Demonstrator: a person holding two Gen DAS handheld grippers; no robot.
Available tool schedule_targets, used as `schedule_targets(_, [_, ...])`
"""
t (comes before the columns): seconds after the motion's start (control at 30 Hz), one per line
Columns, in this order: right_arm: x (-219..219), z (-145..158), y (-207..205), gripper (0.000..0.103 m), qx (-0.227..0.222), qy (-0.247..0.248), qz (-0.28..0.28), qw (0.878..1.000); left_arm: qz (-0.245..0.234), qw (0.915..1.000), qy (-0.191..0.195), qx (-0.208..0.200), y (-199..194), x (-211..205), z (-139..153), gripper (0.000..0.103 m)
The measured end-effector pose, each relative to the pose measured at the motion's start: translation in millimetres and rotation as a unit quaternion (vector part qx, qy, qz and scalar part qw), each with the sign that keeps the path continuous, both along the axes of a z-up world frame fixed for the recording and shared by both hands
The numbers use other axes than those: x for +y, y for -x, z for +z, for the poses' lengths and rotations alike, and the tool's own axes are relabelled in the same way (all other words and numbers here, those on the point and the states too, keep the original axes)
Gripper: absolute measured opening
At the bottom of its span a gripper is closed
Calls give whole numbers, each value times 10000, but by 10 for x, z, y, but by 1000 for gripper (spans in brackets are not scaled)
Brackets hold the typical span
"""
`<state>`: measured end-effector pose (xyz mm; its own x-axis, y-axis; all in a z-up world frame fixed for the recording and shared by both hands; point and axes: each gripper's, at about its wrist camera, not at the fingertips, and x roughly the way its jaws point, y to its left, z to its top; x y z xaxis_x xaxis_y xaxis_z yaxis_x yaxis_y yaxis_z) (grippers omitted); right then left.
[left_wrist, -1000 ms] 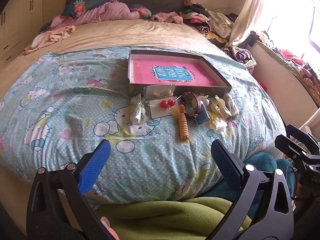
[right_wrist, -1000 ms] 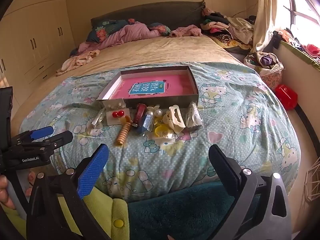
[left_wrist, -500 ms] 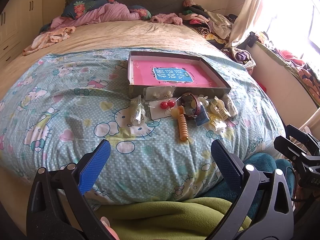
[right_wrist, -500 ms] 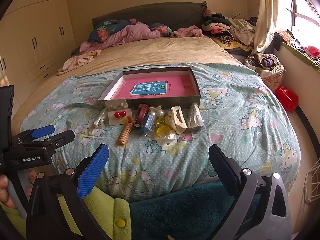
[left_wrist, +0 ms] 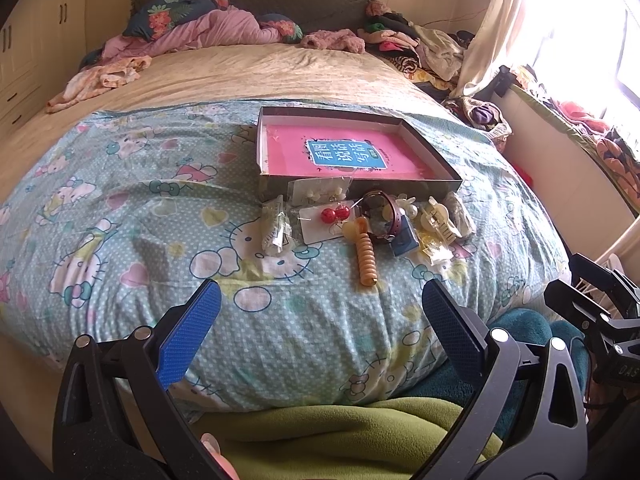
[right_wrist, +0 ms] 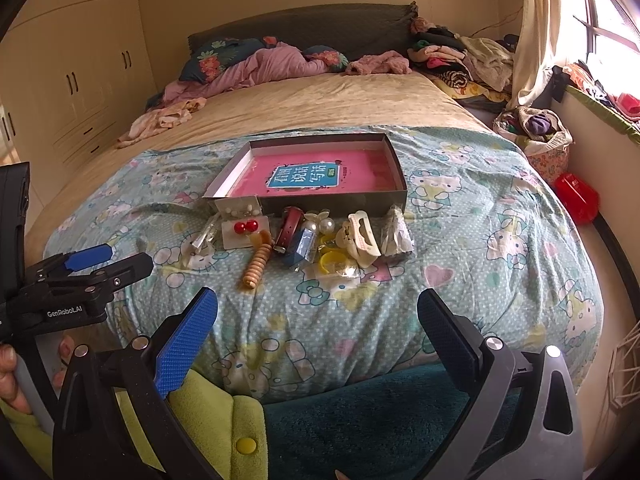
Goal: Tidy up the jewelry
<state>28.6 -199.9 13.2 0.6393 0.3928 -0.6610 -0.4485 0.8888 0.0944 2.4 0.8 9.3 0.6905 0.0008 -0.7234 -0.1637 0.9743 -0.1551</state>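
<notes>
Both grippers hang back, left gripper and right gripper gaping wide and empty; jewelry pile sits untouched just before the shallow box; next, probably reach forward for one piece.

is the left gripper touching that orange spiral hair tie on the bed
Apart. In the left wrist view the open left gripper sits short of the orange spiral hair tie, bare quilt between.

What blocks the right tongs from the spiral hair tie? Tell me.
Nothing visible. The right tongs are open over the near bed edge, and only bare quilt lies between them and the hair tie, the nearest piece in the pile.
</notes>
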Motion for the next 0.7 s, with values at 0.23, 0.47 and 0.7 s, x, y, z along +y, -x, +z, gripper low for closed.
schedule_targets(0.23, [-10,0,-8,99,1,2,1,10000,-7,10000,4,-10,-17,2,15,94])
schedule_targets(0.47, [1,0,-10,99,-8,4,8,10000,0,10000,1,-22,-48,26,84,94])
schedule_targets(0.7, [36,3,-24,99,6,-5,84,10000,-1,10000,-11,-32,-24,16,58,94])
